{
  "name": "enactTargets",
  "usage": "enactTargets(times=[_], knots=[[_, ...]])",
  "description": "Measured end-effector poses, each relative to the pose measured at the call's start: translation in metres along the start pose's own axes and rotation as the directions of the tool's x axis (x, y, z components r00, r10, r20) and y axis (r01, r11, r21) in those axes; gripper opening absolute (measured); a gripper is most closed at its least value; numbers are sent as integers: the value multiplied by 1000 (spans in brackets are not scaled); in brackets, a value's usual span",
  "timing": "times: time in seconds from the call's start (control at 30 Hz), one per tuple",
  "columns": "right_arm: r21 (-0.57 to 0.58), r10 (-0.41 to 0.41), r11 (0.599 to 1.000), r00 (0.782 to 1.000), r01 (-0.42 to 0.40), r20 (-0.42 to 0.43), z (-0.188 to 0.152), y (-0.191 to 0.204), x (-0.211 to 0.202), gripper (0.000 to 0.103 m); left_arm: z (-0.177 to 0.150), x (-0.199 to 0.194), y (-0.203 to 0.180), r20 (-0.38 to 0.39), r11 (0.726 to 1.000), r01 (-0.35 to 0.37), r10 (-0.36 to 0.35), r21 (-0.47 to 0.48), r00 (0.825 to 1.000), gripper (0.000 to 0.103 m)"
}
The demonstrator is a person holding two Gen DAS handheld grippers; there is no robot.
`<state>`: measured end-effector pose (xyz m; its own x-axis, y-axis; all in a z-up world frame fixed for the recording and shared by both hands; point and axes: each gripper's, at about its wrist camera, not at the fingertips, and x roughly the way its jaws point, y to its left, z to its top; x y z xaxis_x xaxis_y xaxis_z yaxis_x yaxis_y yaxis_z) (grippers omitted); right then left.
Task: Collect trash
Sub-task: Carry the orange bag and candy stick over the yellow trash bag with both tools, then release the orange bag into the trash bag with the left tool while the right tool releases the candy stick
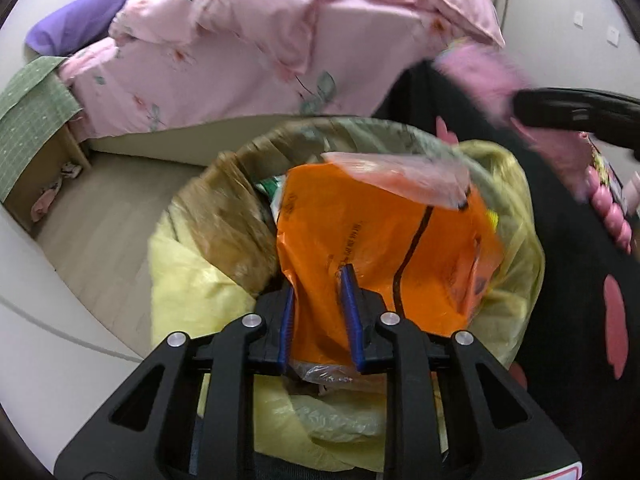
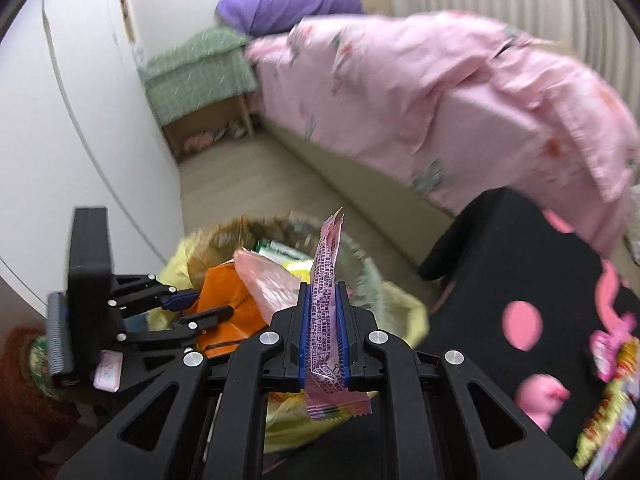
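A trash bin lined with a yellow bag (image 1: 192, 280) stands on the floor; it also shows in the right wrist view (image 2: 404, 312). An orange plastic bag (image 1: 380, 252) lies on top of the trash in it. My left gripper (image 1: 320, 280) is open right over the orange bag, its blue pads on either side of a fold; from the right wrist view it (image 2: 200, 308) sits at the bin's left. My right gripper (image 2: 323, 292) is shut on a pink snack wrapper (image 2: 326, 304), held upright above the bin's near rim.
A bed with a pink floral quilt (image 1: 248, 48) and purple pillow (image 2: 288, 4) lies behind the bin. A green-covered bedside stand (image 2: 200, 68) is by the wall. A black cloth with pink dots (image 2: 520, 300) holding more wrappers (image 2: 608, 400) is at the right.
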<state>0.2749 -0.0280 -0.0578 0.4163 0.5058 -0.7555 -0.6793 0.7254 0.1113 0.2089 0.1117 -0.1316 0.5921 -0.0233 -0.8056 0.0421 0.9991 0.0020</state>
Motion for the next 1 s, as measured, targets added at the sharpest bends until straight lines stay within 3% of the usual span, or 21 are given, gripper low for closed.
enactTargets(times=[0.2, 0.4, 0.5, 0.8, 1.0], knots=[[-76, 21, 997, 985, -34, -169, 6, 6, 71, 13, -5, -13, 30, 7, 994, 45, -44, -99, 999, 21], [-138, 37, 988, 970, -72, -240, 9, 13, 95, 13, -1, -7, 35, -1, 992, 51, -52, -111, 999, 18], [-137, 48, 987, 964, -86, -261, 6, 8, 97, 13, 2, -2, 33, -2, 992, 60, -61, -115, 998, 18], [-195, -18, 980, 951, -45, -310, -2, 13, 106, 13, 4, 3, 34, 7, 990, 76, -75, -119, 997, 17], [-133, -12, 991, 958, -28, -286, -2, 4, 101, 13, 7, 7, 31, 4, 993, 68, -68, -100, 998, 17]])
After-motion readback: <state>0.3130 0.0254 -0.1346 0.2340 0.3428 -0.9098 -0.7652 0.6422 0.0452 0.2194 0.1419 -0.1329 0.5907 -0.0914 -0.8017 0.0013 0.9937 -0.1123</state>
